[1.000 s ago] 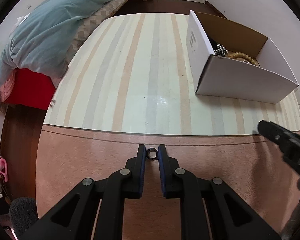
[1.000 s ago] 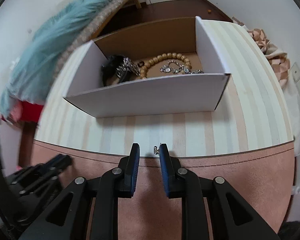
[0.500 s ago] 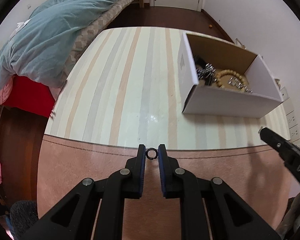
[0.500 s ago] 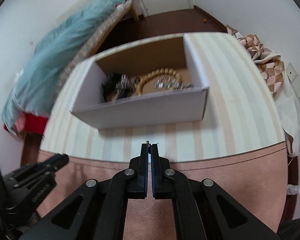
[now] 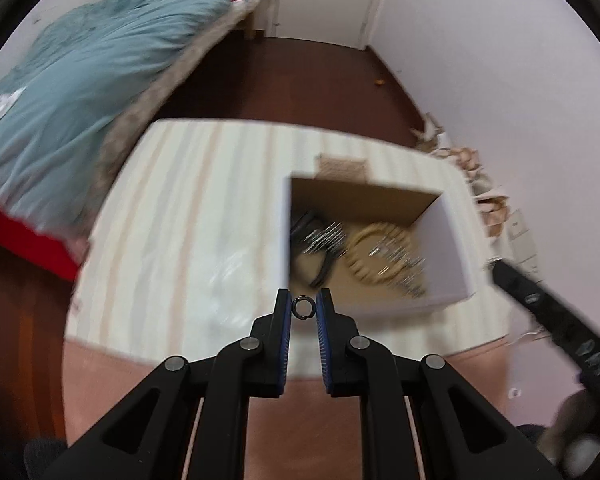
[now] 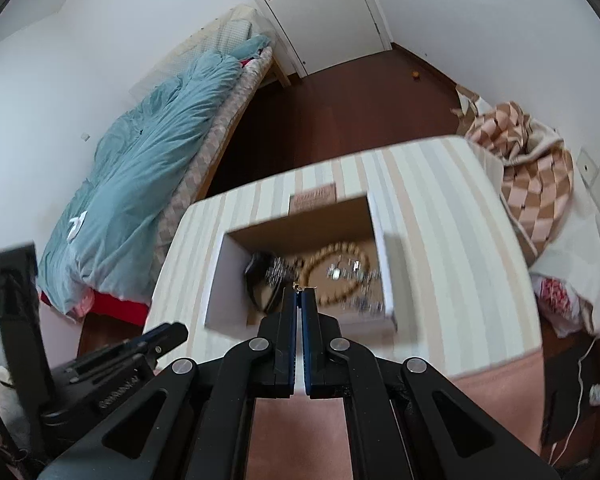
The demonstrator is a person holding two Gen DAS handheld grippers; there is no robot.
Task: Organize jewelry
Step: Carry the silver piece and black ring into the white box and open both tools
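My left gripper (image 5: pixel 303 307) is shut on a small dark ring (image 5: pixel 303 306) and holds it in the air at the near left corner of the open white cardboard box (image 5: pixel 454 236). The box holds a wooden bead bracelet (image 5: pixel 374 254), silver chains and a dark piece. My right gripper (image 6: pixel 299 292) is shut on a tiny gold-coloured piece of jewelry (image 6: pixel 299 287) that sticks out at its tips, above the box (image 6: pixel 216 280). The bead bracelet (image 6: pixel 336 276) lies inside.
The box stands on a striped tablecloth (image 5: pixel 188 216) over a pink-covered table (image 6: pixel 496 404). A bed with a teal duvet (image 6: pixel 148 176) stands to the left. A checked cloth (image 6: pixel 536 184) lies at the right. Dark wood floor and a white door (image 6: pixel 320 8) lie beyond.
Both grippers rose and moved toward the box, now looking down into it. The right gripper shut on the small piece a second ago. The left keeps the ring.
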